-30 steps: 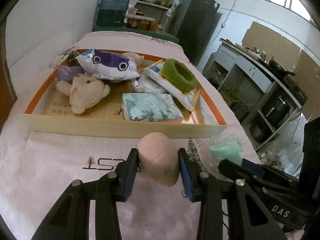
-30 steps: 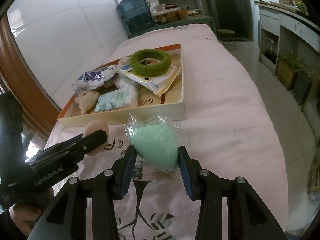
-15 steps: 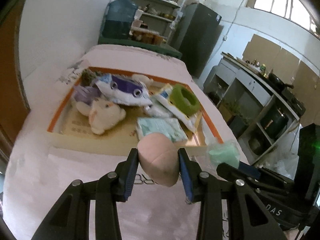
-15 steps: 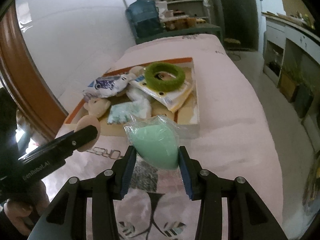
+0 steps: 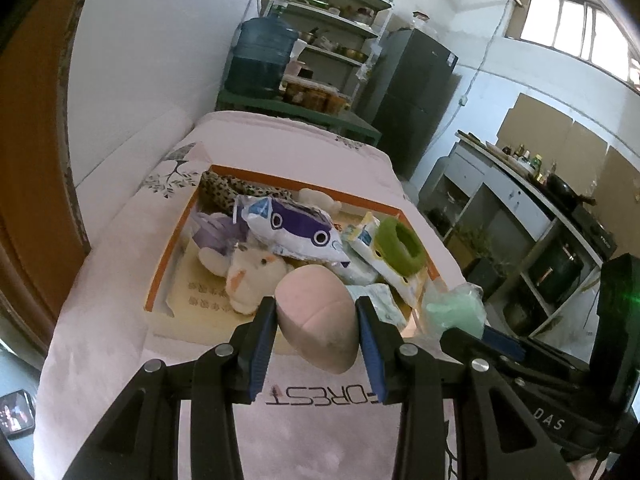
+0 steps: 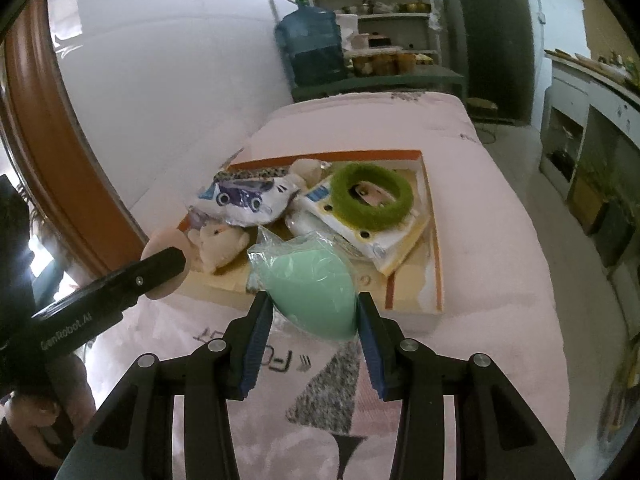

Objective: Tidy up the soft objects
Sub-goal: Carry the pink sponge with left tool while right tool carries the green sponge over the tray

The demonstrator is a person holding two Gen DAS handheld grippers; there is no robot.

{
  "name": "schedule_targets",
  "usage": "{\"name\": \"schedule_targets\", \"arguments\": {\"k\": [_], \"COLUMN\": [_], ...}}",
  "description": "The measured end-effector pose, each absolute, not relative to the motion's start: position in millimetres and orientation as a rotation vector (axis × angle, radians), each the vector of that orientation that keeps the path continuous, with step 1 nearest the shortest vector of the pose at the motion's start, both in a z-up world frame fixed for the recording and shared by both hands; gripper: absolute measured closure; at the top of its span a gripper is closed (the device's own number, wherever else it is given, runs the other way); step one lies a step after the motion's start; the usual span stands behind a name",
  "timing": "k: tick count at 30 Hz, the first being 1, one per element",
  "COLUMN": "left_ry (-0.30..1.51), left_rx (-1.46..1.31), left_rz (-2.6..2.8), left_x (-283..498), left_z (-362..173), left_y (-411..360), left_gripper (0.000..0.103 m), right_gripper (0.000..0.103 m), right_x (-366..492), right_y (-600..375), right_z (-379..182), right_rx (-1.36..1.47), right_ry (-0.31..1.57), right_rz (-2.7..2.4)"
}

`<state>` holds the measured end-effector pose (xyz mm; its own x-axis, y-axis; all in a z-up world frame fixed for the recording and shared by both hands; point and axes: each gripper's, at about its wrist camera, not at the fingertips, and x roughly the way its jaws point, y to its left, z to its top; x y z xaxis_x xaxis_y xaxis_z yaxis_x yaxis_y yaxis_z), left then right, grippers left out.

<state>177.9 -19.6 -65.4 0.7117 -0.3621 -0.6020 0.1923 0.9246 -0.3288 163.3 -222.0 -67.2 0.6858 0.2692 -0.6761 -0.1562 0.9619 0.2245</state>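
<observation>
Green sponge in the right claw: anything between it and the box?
Nothing visible in the gap. The green sponge, bagged in plastic, is held up in the right claw near the box's front wall. Inside, the near right corner is bare; the tissue pack and green ring lie behind it.

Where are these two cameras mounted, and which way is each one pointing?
Left wrist view: sits on the left gripper, looking along its jaws, shut on a pink sponge, toward the cardboard tray.
Right wrist view: sits on the right gripper, jaws holding a bagged green sponge; the person's hand shows.
Both share the tray, both sponges and the green ring.
</observation>
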Motion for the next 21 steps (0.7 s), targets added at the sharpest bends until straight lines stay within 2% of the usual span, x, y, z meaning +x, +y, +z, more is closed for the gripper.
{"name": "schedule_targets", "arguments": {"k": [21], "left_ry": [0.716], "left_rx": [-0.255], "left_rz": [-0.31], "left_x": [212], "left_z": [-72], "left_y": [-15], "left_gripper": [0.063], "right_gripper": [0.059], "right_x": [218], "right_y": [-200], "right_z": [-65], "right_rx": [0.12], "right_ry": [0.769], "right_rz": [0.269]}}
